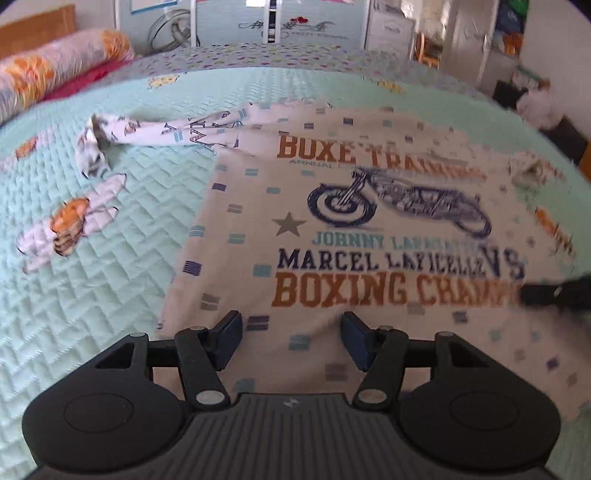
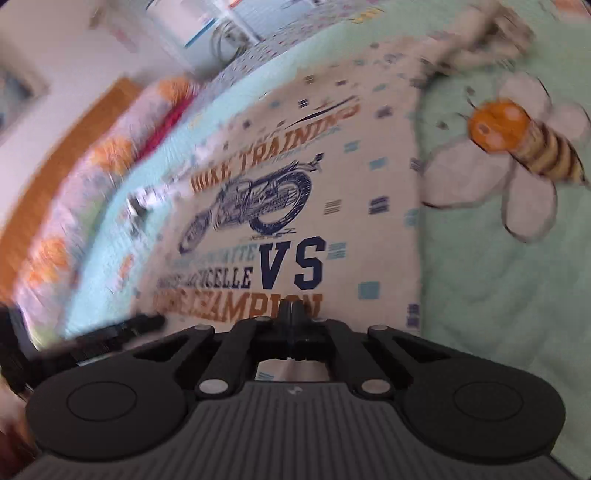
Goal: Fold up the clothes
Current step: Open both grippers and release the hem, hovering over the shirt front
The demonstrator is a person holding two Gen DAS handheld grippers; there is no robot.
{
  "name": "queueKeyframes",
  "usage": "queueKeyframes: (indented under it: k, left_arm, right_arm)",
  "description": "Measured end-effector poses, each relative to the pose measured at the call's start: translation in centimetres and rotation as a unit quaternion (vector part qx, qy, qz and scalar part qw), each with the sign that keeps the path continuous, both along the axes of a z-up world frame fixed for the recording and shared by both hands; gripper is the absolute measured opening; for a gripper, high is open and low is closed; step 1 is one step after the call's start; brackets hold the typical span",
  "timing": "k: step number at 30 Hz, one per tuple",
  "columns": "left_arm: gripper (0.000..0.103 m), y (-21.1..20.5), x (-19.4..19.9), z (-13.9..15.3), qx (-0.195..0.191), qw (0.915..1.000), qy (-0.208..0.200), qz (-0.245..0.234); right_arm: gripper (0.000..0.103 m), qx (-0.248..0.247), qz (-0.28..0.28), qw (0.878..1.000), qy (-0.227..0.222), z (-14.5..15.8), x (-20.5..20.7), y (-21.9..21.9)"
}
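Observation:
A cream T-shirt (image 1: 332, 221) with a motorcycle print and boxing lettering lies face up on the mint quilted bedspread (image 1: 92, 295). One sleeve (image 1: 110, 136) trails off to the left, twisted. My left gripper (image 1: 291, 339) hovers over the shirt's near hem, open, with only flat cloth showing under the gap. My right gripper (image 2: 291, 312) is shut over the hem near the orange lettering of the T-shirt (image 2: 295, 206); no cloth shows between its tips. Its black tip (image 1: 546, 291) enters the left wrist view from the right. The left gripper (image 2: 125, 328) appears blurred at the left of the right wrist view.
A rolled floral quilt (image 1: 55, 70) lies along the headboard side at the far left. Bee appliqués (image 2: 517, 140) decorate the bedspread on both sides of the shirt. Wardrobes (image 1: 277, 26) and cluttered furniture (image 1: 517, 55) stand beyond the bed.

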State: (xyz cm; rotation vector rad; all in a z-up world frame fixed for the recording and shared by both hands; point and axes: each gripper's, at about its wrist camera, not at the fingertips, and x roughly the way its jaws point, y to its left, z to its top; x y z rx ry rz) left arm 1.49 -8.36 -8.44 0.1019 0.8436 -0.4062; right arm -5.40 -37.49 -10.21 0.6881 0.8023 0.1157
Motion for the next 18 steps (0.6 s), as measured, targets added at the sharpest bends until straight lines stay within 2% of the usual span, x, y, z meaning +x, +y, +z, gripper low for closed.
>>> queueKeyframes:
  k: [1,2,5,7,8,9,10,11,12,13,15,17,18]
  left_arm:
    - [0.06,-0.1,-0.1,0.5,-0.01,0.9999,0.0,-0.004]
    - [0.06,-0.1,-0.2,1.0,-0.02,0.9998,0.001,-0.008]
    - [0.061,-1.2,0.2,2.0,-0.052,0.9982,0.003,-0.03]
    - [0.062,-2.6,1.6,1.2,-0.06,0.9968,0.029,-0.044]
    - [0.062,-3.0,2.5,0.1,-0.056,0.9964,0.051,-0.039]
    - [0.057,-2.9,3.1,-0.9,-0.053,0.9965,0.059,-0.026]
    - [0.057,-2.7,3.2,-1.1,-0.057,0.9969,0.052,-0.016]
    - [0.057,-2.5,3.2,-0.8,-0.057,0.9972,0.047,-0.007]
    - [0.054,-2.2,3.1,-0.5,-0.05,0.9976,0.046,0.01]
    - [0.052,-1.7,3.0,0.0,-0.048,0.9976,0.042,0.028]
    - [0.052,-0.6,2.8,1.2,-0.078,0.9956,0.036,0.037]
    - [0.054,-0.9,3.4,1.5,-0.108,0.993,0.043,0.018]
    - [0.056,-1.2,3.8,1.5,-0.12,0.9916,0.048,0.007]
  right_arm:
    - [0.0,-0.015,-0.002,1.0,-0.003,0.6,-0.4,0.1]
    - [0.008,-0.02,0.001,1.0,-0.01,1.2,-0.5,0.3]
    - [0.01,0.009,0.026,0.999,-0.044,2.7,0.7,0.9]
    - [0.015,0.031,0.041,0.997,-0.055,3.0,2.3,1.4]
    - [0.02,0.034,0.053,0.996,-0.058,2.9,3.6,1.8]
    - [0.024,0.026,0.06,0.997,-0.045,2.2,4.7,2.0]
    - [0.031,0.016,0.065,0.997,-0.028,1.2,5.7,2.2]
    - [0.019,0.006,0.07,0.997,-0.011,0.3,6.8,2.4]
    - [0.0,0.006,0.063,0.998,-0.006,-0.2,6.9,2.1]
    - [0.0,0.01,0.051,0.999,-0.006,-0.6,6.8,1.6]
    - [0.001,0.009,0.035,0.999,-0.013,0.2,6.3,1.4]
    - [0.017,0.01,0.029,0.999,-0.031,1.3,6.2,1.4]
    - [0.021,0.008,0.034,0.999,-0.033,1.3,6.9,1.5]
